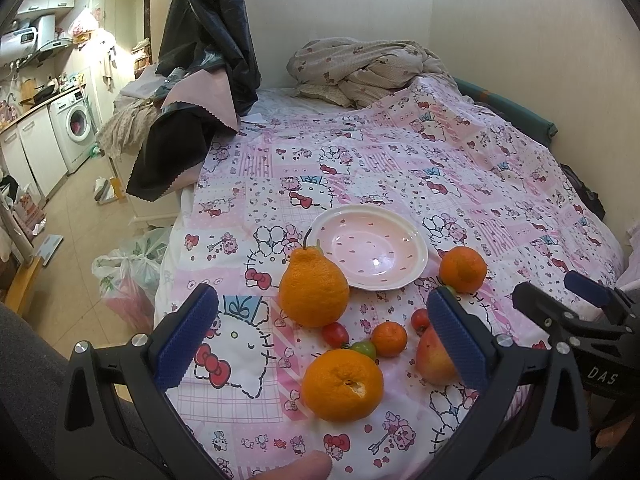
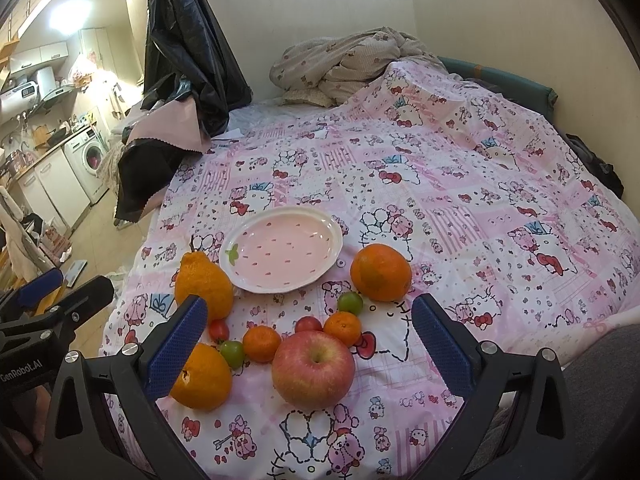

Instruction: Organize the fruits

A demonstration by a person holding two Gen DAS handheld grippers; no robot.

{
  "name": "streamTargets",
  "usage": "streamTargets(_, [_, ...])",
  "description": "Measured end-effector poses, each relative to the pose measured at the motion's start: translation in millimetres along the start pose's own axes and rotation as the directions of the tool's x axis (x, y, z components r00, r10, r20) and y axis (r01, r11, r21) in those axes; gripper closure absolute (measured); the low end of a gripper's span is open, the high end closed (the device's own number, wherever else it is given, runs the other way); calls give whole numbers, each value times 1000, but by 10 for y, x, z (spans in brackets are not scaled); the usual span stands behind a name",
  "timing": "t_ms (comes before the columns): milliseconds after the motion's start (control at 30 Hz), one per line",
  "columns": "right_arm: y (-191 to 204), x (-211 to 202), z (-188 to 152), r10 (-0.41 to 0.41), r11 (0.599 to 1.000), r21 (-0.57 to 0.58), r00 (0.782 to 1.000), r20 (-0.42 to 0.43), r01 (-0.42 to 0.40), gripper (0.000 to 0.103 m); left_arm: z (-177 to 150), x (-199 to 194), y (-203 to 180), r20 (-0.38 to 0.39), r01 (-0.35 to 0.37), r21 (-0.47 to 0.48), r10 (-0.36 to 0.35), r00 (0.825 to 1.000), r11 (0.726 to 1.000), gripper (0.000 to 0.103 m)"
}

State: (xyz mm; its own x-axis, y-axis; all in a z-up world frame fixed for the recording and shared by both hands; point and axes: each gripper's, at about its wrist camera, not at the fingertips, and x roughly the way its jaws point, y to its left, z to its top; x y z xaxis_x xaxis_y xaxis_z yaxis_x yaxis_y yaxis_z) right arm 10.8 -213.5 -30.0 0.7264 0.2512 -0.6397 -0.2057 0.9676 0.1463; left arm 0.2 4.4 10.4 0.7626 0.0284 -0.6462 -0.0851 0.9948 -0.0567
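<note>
An empty pink plate (image 1: 370,254) (image 2: 280,250) lies on the Hello Kitty bedspread. Around its near side lie a knobbed orange (image 1: 313,289) (image 2: 204,282), a round orange (image 1: 342,384) (image 2: 202,378), another orange (image 1: 463,269) (image 2: 381,272), small mandarins (image 1: 389,338) (image 2: 262,343), cherry tomatoes (image 1: 335,334) (image 2: 219,330), green ones (image 1: 365,349) (image 2: 233,354) and a red apple (image 1: 434,356) (image 2: 313,368). My left gripper (image 1: 324,344) is open and empty above the near fruits. My right gripper (image 2: 310,344) is open and empty, with the apple between its fingers' line of sight.
A crumpled blanket (image 1: 360,68) lies at the bed's far end. Dark and pink cloths (image 1: 188,120) hang over the left side. Plastic bags (image 1: 128,272) sit on the floor at left, a washing machine (image 1: 74,128) beyond. A wall runs along the right.
</note>
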Motion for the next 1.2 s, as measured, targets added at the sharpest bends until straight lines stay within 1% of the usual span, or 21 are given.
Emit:
streamTargets(233, [3,91,-5,-7,1000,-26,997,-74,5,0,14,4,24,-2,-5,-16,4,1000,1000,0])
streamTargets(300, [-44,128,27,23,1000,-9,993,-116,-24,0,22,-5,48,0,-15,-28,15,1000,999,0])
streamTargets(367, [-144,220,88,80,996,45,979,-189,-73,0,10,7,81,-7,-24,-43,23,1000,999,0])
streamTargets(400, [-220,312,119,109,992,83,963,-245,-91,0,12,30,112,-21,-31,-55,30,999,998,0])
streamTargets(433, [-297,453,132,132,988,120,936,-326,-97,0,7,46,135,-32,-32,-64,30,999,997,0])
streamTargets(467, [-329,555,120,136,987,133,913,-385,-91,0,1,68,161,-47,-31,-78,28,999,996,0])
streamTargets(500, [-373,717,87,135,986,147,870,-474,-74,0,-1,90,189,-61,-31,-94,25,998,995,0])
streamTargets(533, [-399,821,53,140,985,156,839,-525,-67,0,-7,102,213,-70,-31,-109,23,997,994,0])
streamTargets(567, [-408,966,-17,157,984,165,795,-586,-72,0,-7,112,233,-76,-30,-122,21,997,992,0])
streamTargets(600, [-393,1046,-64,154,985,157,775,-612,-72,0,-6,120,250,-81,-31,-134,21,996,991,0])
streamTargets(633, [-350,1150,-134,138,989,131,748,-649,-69,0,-8,125,259,-85,-34,-139,22,996,990,0])
streamTargets(667, [-317,1208,-179,140,989,123,732,-666,-77,0,-10,132,264,-89,-36,-143,23,996,989,0])
streamTargets(700, [-281,1289,-234,153,988,128,711,-686,-89,2,-12,143,269,-95,-37,-148,23,995,988,0])
streamTargets(733, [-260,1359,-276,148,988,130,700,-698,-78,2,-19,148,279,-100,-35,-150,20,995,988,0])
streamTargets(767, [-241,1414,-303,138,990,129,694,-707,-65,3,-22,157,287,-106,-34,-152,18,994,988,0])
streamTargets(800, [-227,1464,-325,133,990,128,690,-712,-58,5,-28,169,293,-114,-33,-155,15,993,987,0])
streamTargets(833, [-218,1486,-309,132,990,128,687,-715,-57,10,-29,180,298,-120,-31,-158,12,993,987,0])
streamTargets(900, [-188,1571,-334,115,993,109,681,-723,-51,15,-41,194,312,-131,-31,-163,10,991,986,0])
streamTargets(967, [-214,1675,-348,112,993,114,679,-725,-42,17,-46,199,325,-138,-34,-166,11,990,986,0])
streamTargets(1067, [-242,1707,-352,130,991,122,688,-714,-60,17,-57,226,320,-150,-39,-163,15,989,986,0])
streamTargets(1200, [-173,1593,-333,128,991,72,707,-696,-109,18,-70,268,323,-170,-44,-155,17,985,987,0])
